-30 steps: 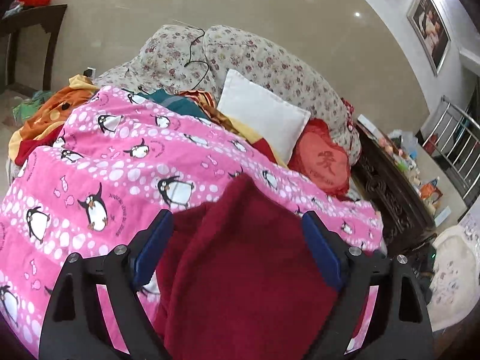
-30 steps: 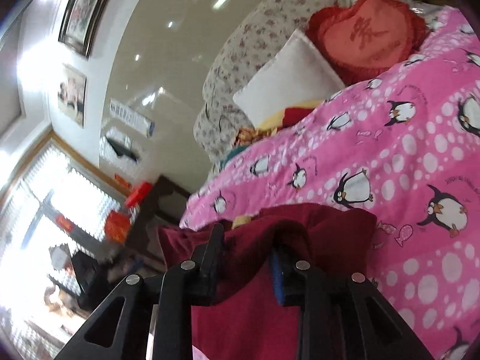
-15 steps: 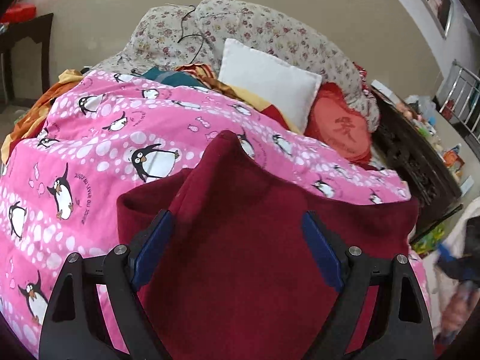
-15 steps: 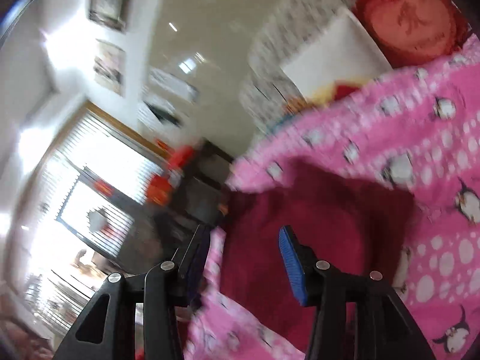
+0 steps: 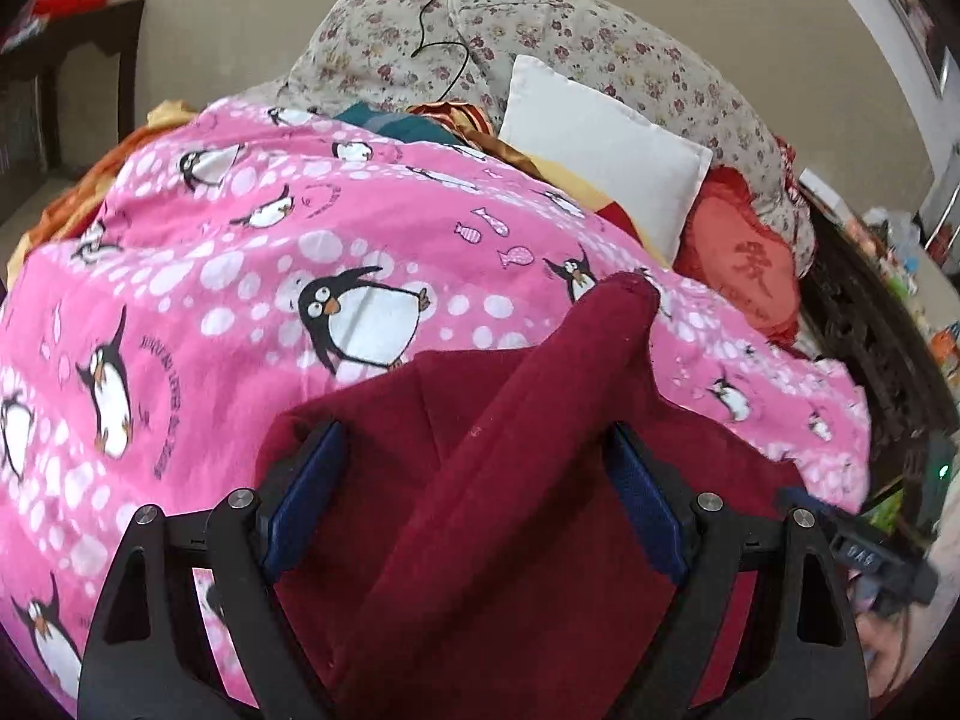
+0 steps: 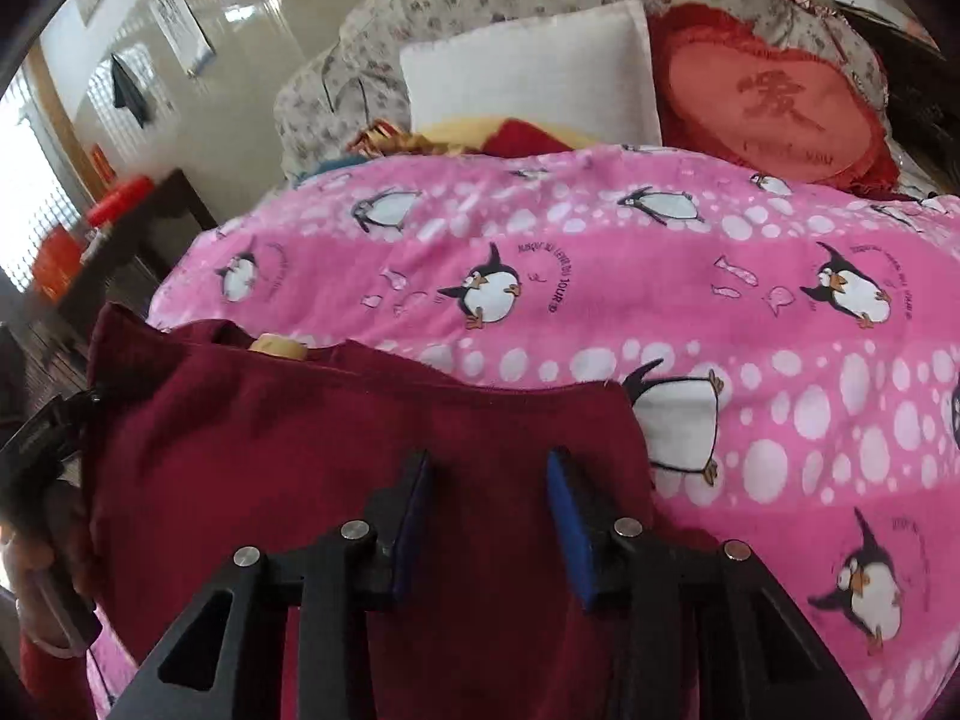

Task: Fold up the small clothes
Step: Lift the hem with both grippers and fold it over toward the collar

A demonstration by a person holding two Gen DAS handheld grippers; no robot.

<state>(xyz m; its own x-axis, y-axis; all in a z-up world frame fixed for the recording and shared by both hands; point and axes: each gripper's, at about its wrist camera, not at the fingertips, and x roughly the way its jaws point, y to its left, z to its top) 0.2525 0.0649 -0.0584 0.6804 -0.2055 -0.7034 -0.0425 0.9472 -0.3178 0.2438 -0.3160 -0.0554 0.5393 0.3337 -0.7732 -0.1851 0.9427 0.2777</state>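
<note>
- The maroon garment (image 5: 510, 480) lies on the pink penguin blanket (image 5: 240, 276).
- The left gripper (image 5: 474, 486) hangs wide open over it.
- The right gripper (image 6: 489, 510), jaws just closing, holds nothing.

A: Where does the left wrist view look from?
B: Close above the maroon garment (image 5: 480, 480), angled down over the pink blanket (image 5: 240, 276) toward the far white pillow (image 5: 600, 150).
A: And the right wrist view?
B: Also close and angled down, facing the same far pillow (image 6: 528, 72). Both share the garment (image 6: 336, 438), blanket (image 6: 660, 276), pillow and red cushion (image 6: 768, 108).
</note>
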